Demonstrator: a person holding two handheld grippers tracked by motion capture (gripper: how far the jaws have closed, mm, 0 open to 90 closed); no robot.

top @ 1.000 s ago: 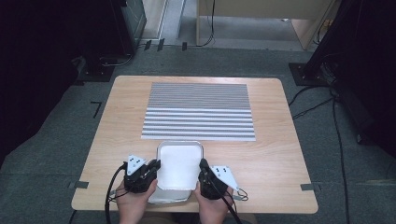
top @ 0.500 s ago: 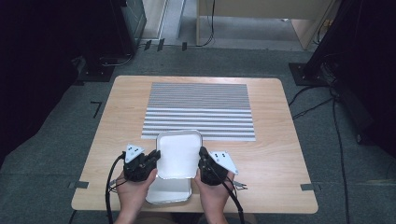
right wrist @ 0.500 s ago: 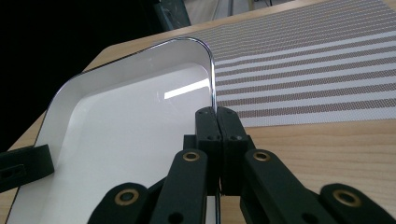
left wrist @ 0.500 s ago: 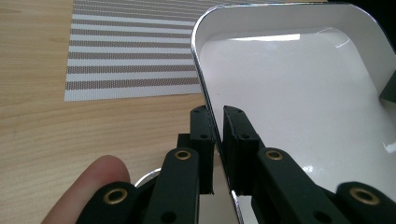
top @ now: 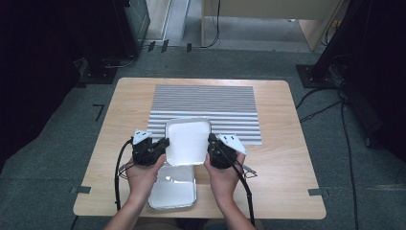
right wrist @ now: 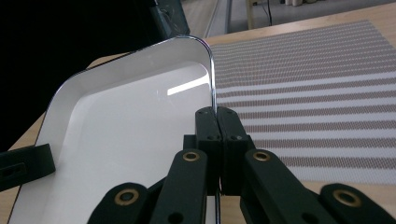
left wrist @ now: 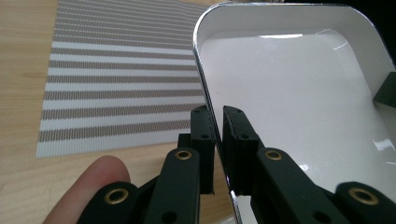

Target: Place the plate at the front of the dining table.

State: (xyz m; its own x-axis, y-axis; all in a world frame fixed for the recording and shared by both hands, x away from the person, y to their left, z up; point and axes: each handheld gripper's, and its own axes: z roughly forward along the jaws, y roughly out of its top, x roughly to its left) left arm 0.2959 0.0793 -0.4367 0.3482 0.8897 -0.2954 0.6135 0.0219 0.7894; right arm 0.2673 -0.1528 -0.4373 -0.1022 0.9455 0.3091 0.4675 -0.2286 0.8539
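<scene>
A white tray with a shiny rim (top: pixel 187 141) is held up off the table between both grippers. My left gripper (top: pixel 165 143) is shut on its left rim, my right gripper (top: pixel 210 143) on its right rim. In the left gripper view the jaws (left wrist: pixel 217 112) pinch the tray's thin wall (left wrist: pixel 289 93). In the right gripper view the jaws (right wrist: pixel 215 112) clamp the opposite edge of the tray (right wrist: pixel 126 126). A second, similar tray (top: pixel 172 191) lies on the table below, near the front edge.
A grey-and-white striped placemat (top: pixel 206 103) covers the far middle of the wooden table (top: pixel 287 158), just beyond the held tray. Cables trail from both grippers toward the front edge. Dark equipment and floor cables surround the table.
Both grippers have risen and moved forward with the upper tray, lifting it off the lower tray, which has stayed near the front edge.
</scene>
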